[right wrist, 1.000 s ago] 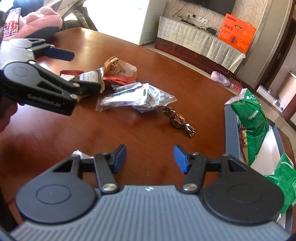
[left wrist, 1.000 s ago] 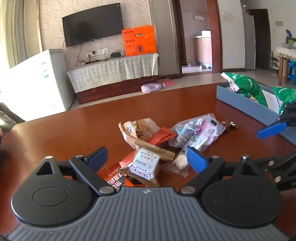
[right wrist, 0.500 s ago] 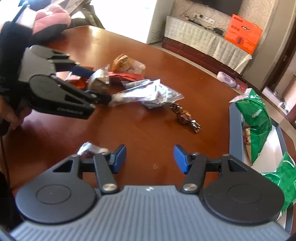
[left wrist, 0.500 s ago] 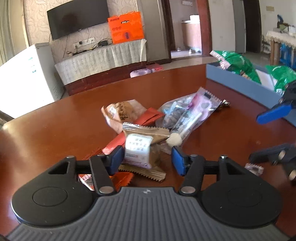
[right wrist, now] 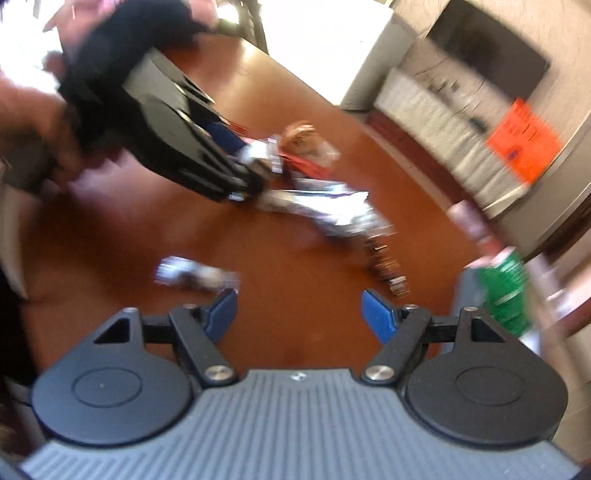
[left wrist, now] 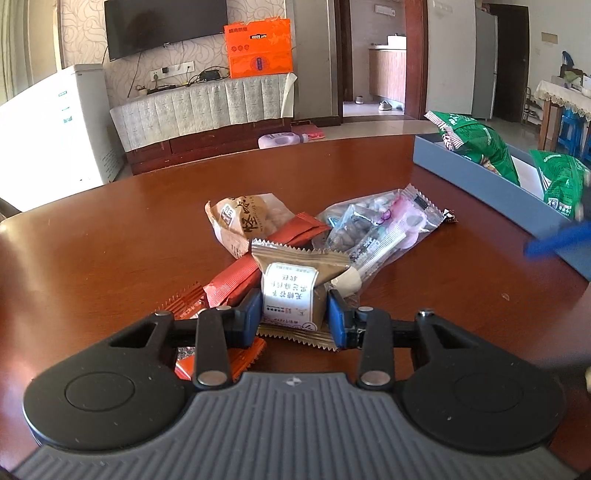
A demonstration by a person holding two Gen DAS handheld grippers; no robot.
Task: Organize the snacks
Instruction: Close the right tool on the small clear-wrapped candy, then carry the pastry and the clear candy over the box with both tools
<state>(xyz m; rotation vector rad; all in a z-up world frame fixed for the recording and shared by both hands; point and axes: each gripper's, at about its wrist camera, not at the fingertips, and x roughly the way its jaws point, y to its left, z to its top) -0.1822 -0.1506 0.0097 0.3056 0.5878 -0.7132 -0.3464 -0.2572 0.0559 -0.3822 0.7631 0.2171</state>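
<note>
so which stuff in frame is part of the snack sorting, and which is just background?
Job:
- brown packet, clamped in left gripper
- red packets
- clear bags
- tan pastry pack
- blue box holding green bags
- right gripper, open

Background:
- TV
- orange box
- white freezer
- pink bottle

The left wrist view was sharp and evenly daylit, with glare on the white cabinet at left and fisheye bending at the edges. The right wrist view was heavily motion-blurred; only the right gripper stayed crisp. Its upper left corner was overexposed.
</note>
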